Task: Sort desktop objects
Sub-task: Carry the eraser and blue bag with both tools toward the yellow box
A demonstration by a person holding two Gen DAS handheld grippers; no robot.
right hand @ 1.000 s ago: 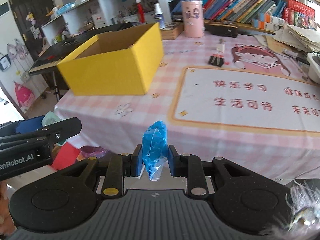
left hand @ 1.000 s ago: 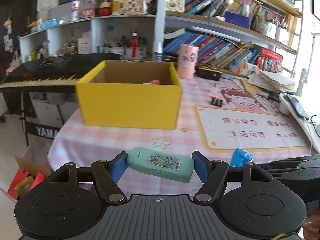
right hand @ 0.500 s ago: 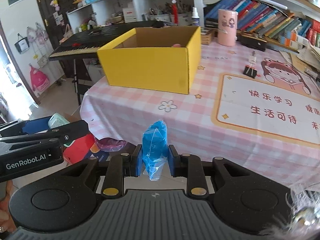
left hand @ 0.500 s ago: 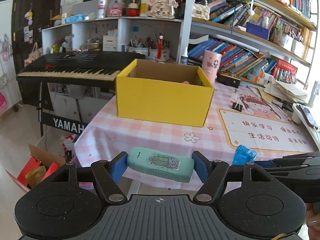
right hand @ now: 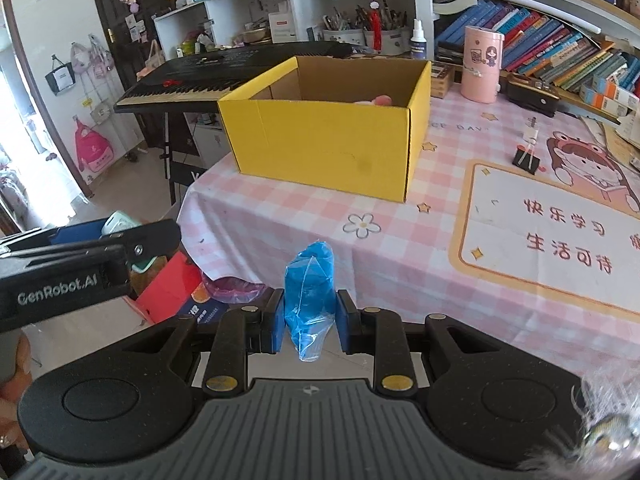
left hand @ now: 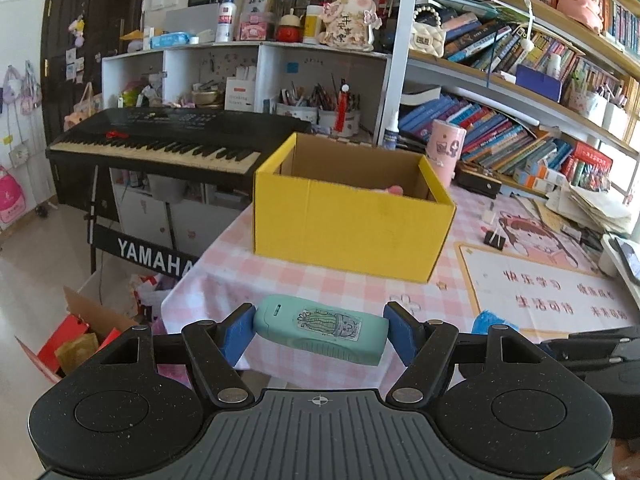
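Two grippers hang at the near edge of the bench (right hand: 280, 216): the left gripper (left hand: 320, 330) clamps a mint-green case with a cactus sticker (left hand: 322, 330) endwise between its blue pads, and the right gripper (right hand: 310, 316) is pinched tight on a crumpled blue plastic bag (right hand: 310, 284). Beyond them on the pink checked cloth stands an open yellow cardboard box (left hand: 348, 228) with something pink inside, a binder clip (right hand: 526, 158) well to its right and a pink cylindrical tin (right hand: 480, 64) behind.

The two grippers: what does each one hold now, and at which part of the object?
Left gripper: mint-green case, clamped at its two short ends. Right gripper: crumpled blue plastic bag, pinched at its lower part.
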